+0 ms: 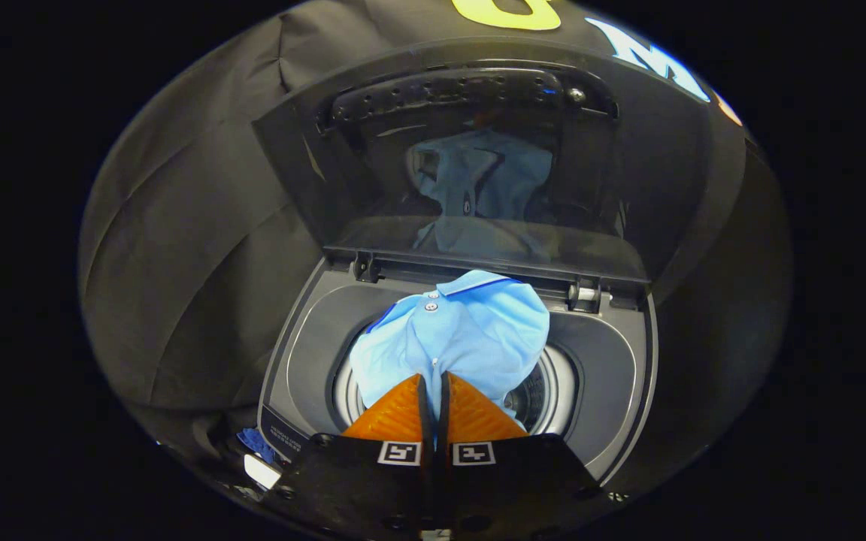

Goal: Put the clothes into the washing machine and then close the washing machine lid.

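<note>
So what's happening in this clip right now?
A hand-held gripper has its fingers closed on a light blue polo shirt, holding it over the drum opening of a top-loading washing machine. The shirt hangs bunched above the drum, not yet dropped in. The machine's lid stands open, reflecting the shirt, so closing it remains to be done.

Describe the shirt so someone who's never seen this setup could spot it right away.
Find the top-loading washing machine with its dark lid standing open. Over the round drum opening hangs a light blue polo shirt, pinched by the closed tool. Its collar with two small buttons and darker blue trim marks it out from the grey machine.
</note>
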A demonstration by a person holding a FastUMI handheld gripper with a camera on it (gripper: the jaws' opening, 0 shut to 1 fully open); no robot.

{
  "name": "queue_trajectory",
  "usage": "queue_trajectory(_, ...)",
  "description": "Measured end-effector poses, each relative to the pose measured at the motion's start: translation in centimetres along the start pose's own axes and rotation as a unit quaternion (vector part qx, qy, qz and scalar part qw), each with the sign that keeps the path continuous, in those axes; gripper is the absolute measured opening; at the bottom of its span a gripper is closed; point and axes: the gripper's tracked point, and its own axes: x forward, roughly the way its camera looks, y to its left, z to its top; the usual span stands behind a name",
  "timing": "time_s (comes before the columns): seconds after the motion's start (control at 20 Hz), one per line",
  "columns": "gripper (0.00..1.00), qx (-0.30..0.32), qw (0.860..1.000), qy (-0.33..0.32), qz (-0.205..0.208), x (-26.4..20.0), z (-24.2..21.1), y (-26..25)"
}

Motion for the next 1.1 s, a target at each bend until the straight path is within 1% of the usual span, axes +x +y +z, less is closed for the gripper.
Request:
queue_trajectory(0.35, 0.02, 0.004, 1.0, 0.003, -0.003, 0.0, -0.1, -0.1)
queue_trajectory(0.45, 0.49, -0.004, 1.0, 0.007, -0.025, -0.1, -0.3, -1.0)
queue_trajectory(0.5, 0.73, -0.01, 0.999, -0.001, -0.03, -0.7, 0.5, -1.4)
queue_trajectory(0.55, 0.97, -0.01, 1.0, -0.002, -0.026, -1.0, 0.4, -1.1)
queue_trajectory(0.6, 0.97, -0.008, 1.0, -0.002, -0.021, -0.8, 0.3, -0.8)
queue_trajectory(0.75, 0.98, -0.01, 1.0, -0.012, -0.018, -2.1, 1.0, -0.8)
queue_trajectory(0.9, 0.98, -0.013, 0.999, -0.03, -0.007, -3.7, 2.0, -0.1)
queue_trajectory(1.1, 0.98, -0.02, 0.996, -0.087, 0.021, -7.8, 5.8, 2.9)
